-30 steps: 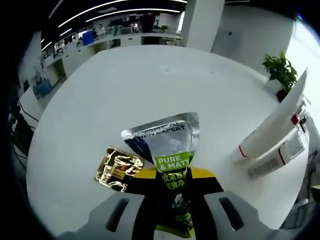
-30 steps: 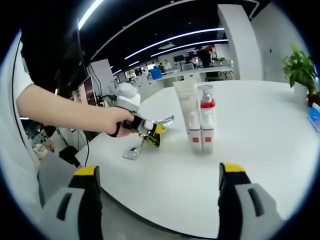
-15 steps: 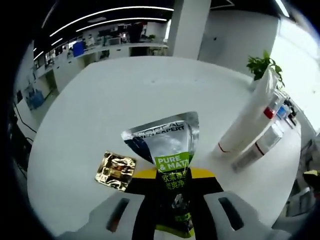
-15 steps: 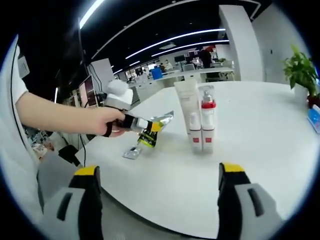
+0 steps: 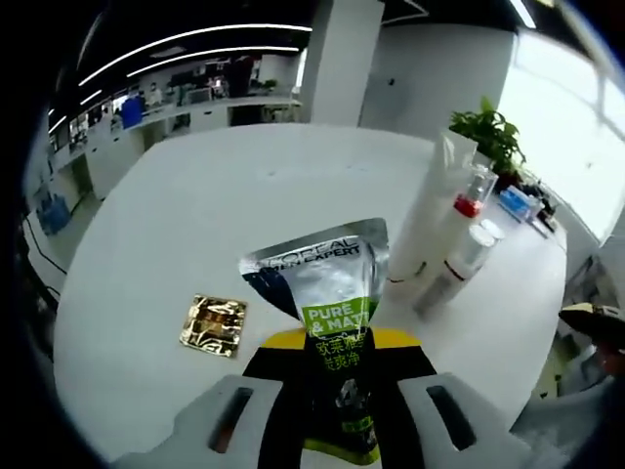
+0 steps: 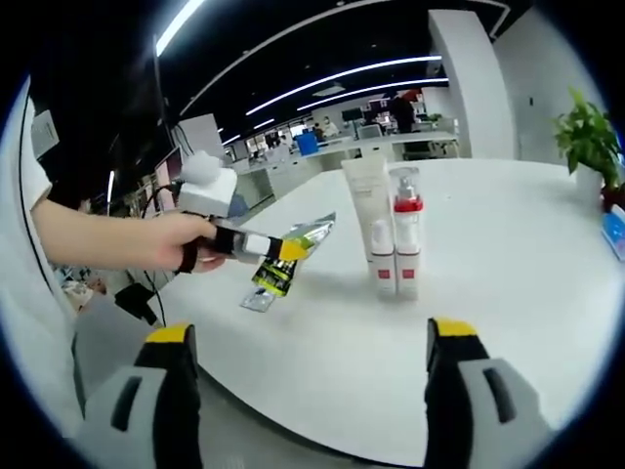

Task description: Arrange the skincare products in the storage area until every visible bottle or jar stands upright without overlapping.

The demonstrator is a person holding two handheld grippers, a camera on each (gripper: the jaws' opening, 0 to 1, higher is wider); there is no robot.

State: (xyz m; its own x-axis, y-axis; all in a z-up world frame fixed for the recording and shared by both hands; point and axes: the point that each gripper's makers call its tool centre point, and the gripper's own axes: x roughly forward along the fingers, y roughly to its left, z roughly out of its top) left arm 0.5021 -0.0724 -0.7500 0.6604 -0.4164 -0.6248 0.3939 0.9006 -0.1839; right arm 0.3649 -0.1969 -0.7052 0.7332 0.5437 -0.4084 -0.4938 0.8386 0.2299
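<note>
My left gripper (image 5: 332,376) is shut on a silver and green L'Oreal tube (image 5: 330,283), held above the white table (image 5: 215,195) with its flat crimped end pointing away. In the right gripper view the same tube (image 6: 283,256) hangs in the left gripper (image 6: 278,252), held by a person's hand (image 6: 186,244). A tall white tube (image 6: 365,210), a red-capped pump bottle (image 6: 404,230) and a small white bottle (image 6: 380,256) stand upright together mid-table. They also appear at the right of the left gripper view, the white tube (image 5: 426,215) leaning in the picture. My right gripper (image 6: 308,391) is open and holds nothing.
A gold foil sachet (image 5: 213,320) lies flat on the table left of the held tube; it shows as a small flat packet (image 6: 258,297) under the tube in the right gripper view. A potted plant (image 6: 586,137) stands at the table's far edge. Office desks fill the background.
The left gripper has lifted and swung the tube toward the standing bottles, away from the sachet. The right gripper has stayed put and open.
</note>
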